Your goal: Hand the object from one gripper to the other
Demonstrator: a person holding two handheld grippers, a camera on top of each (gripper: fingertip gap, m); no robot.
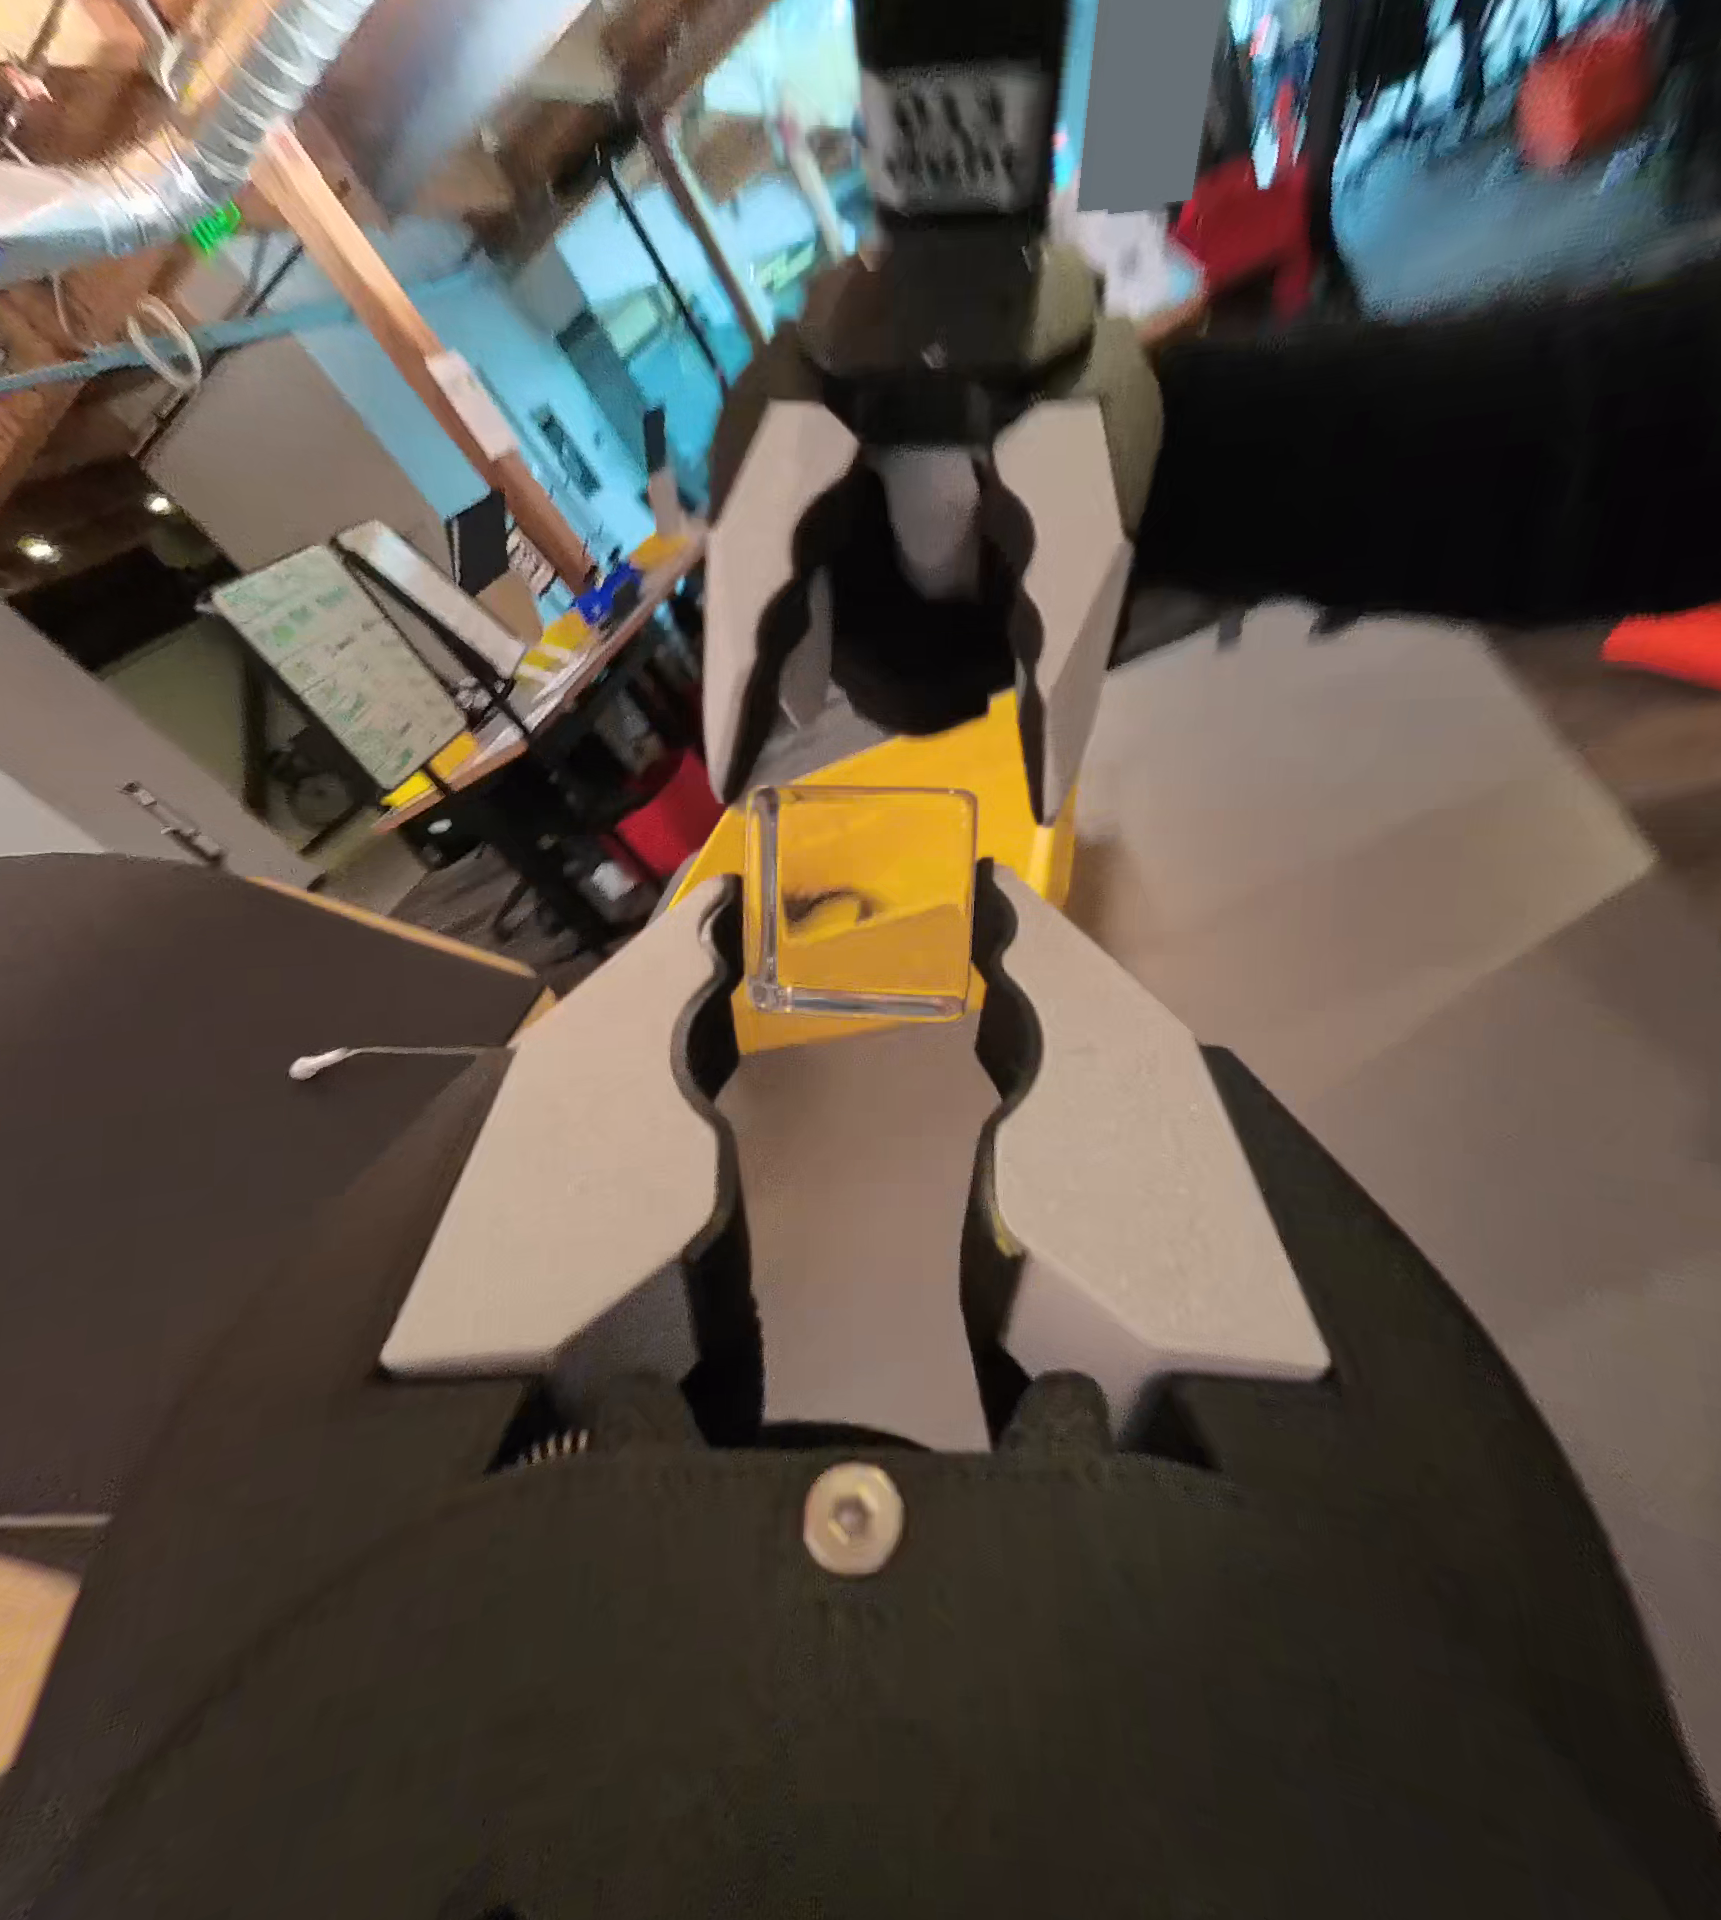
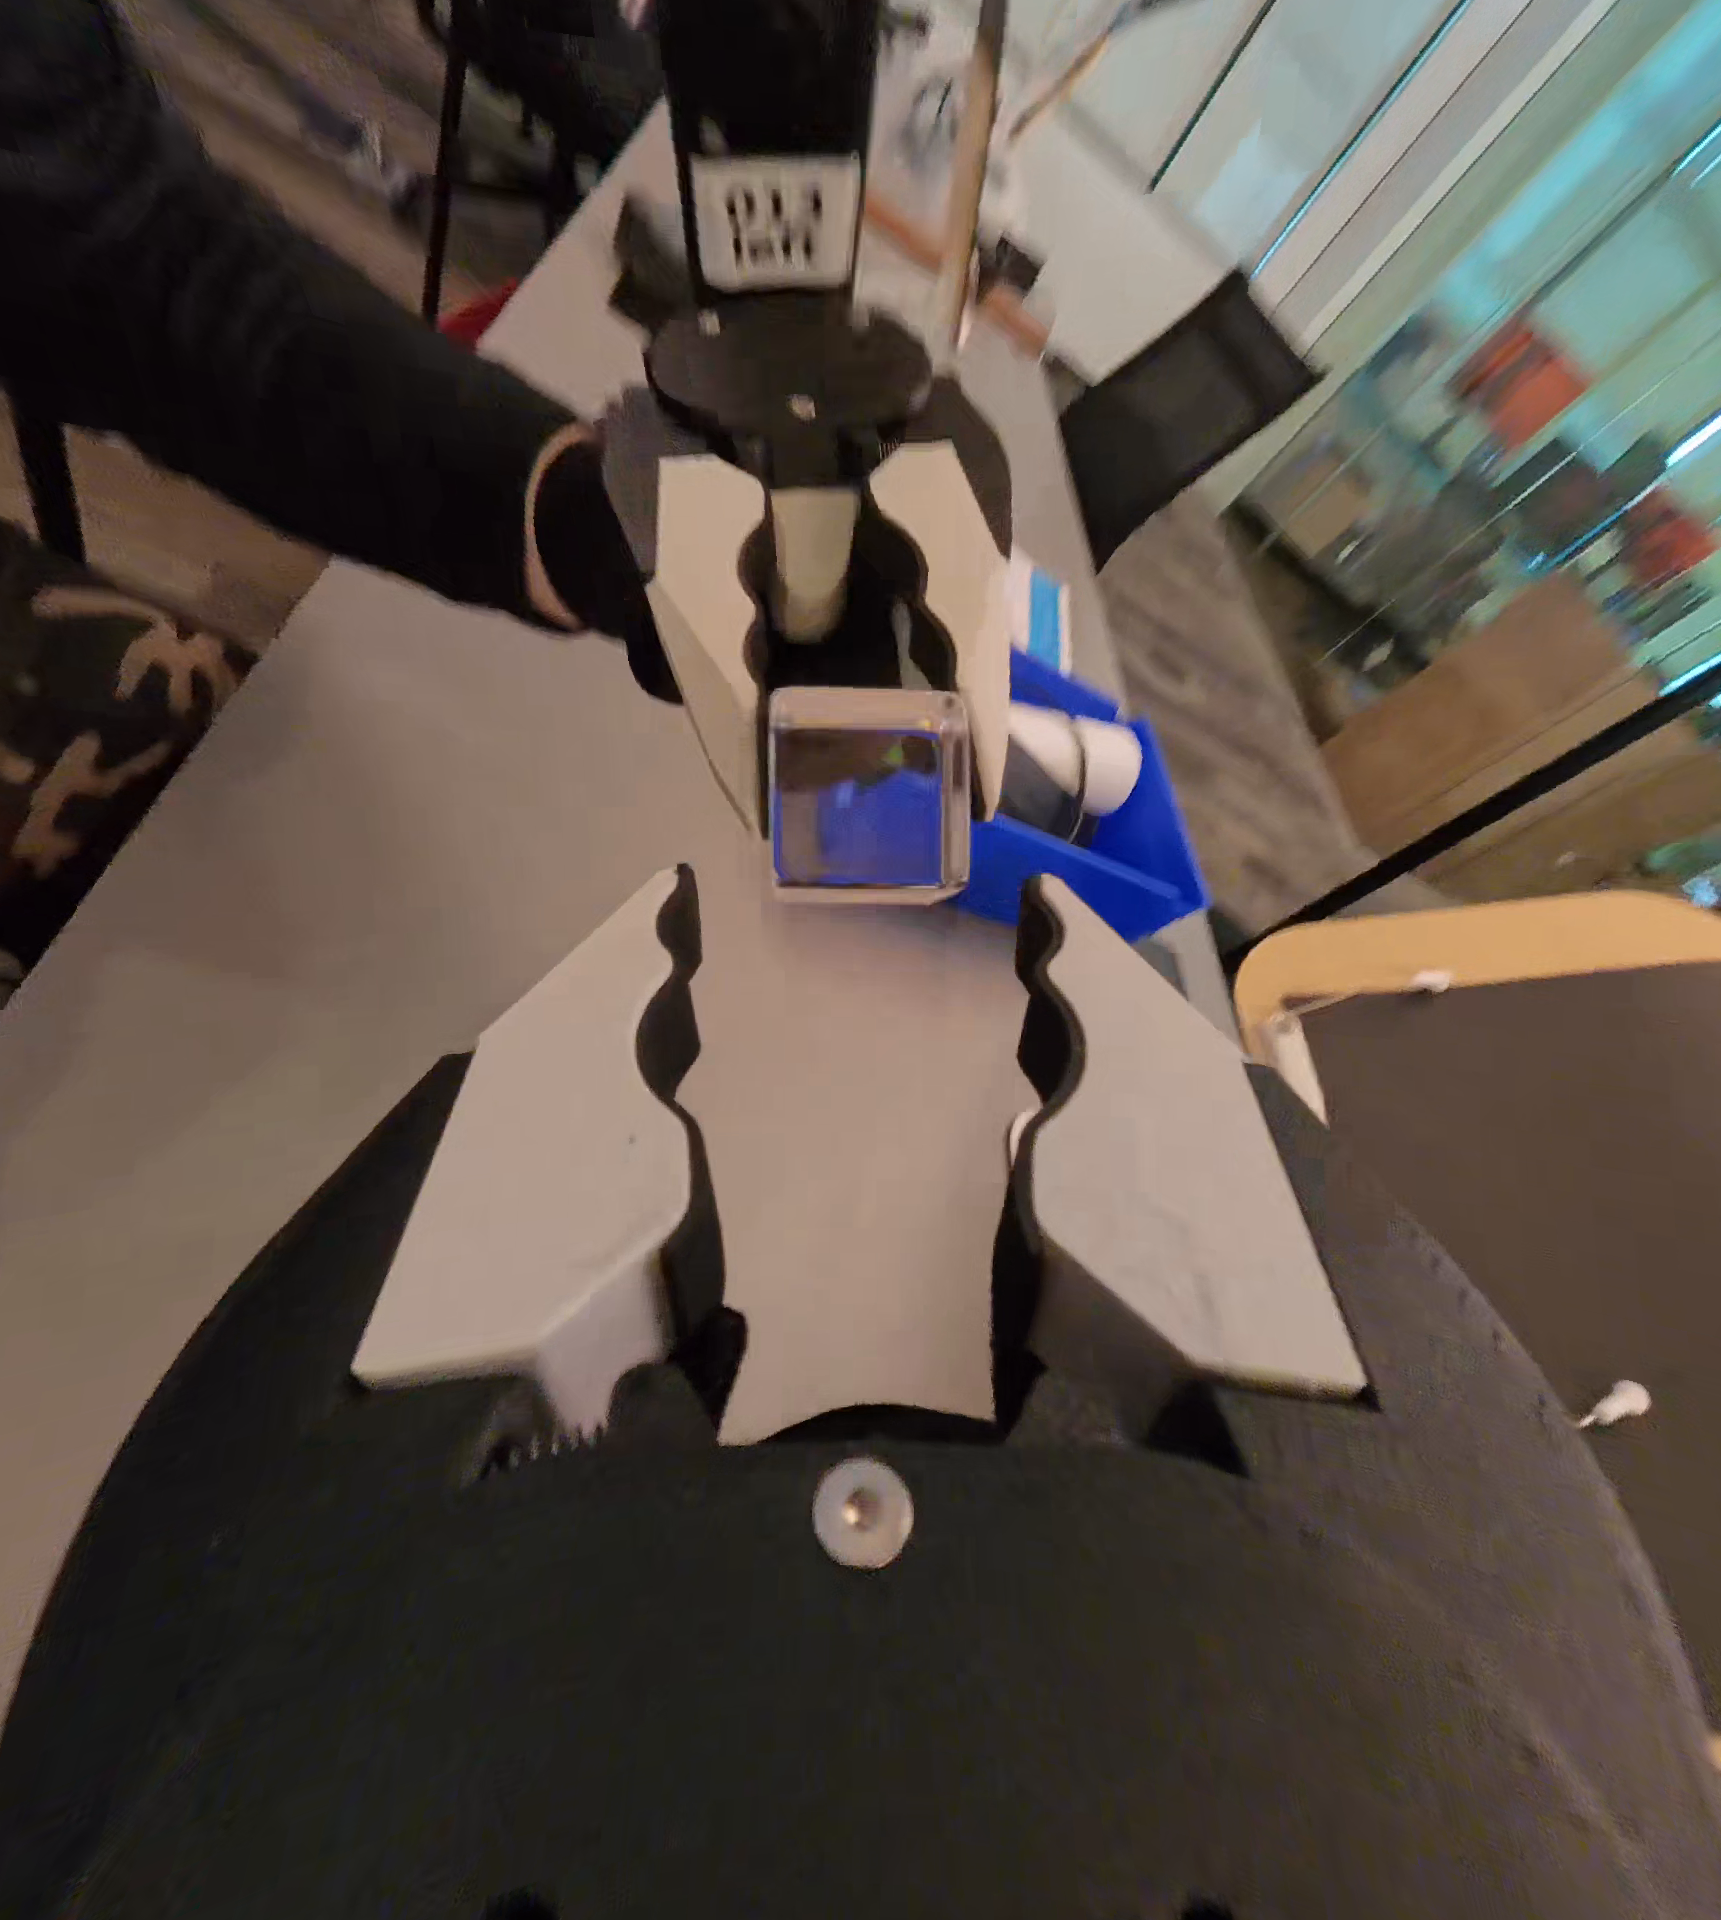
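Two grippers face off mid-frame: left gripper [image 1: 858, 914] pinches the clear cube [image 1: 861, 902], right gripper [image 2: 856, 899] spread wide, ready to receive.

A grey table [image 2: 336, 831] runs through the room – glass partitions [image 2: 1458, 312] line one side. Wooden beams [image 1: 368, 281] and silver ducting [image 1: 243, 104] cross overhead – a dark chair [image 2: 1188, 416] stands nearby.

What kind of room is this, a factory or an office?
Probably a shared workshop or lab, not a factory: exposed ducting runs overhead, glass partitions line one side, and a blue parts bin sits on a grey table.
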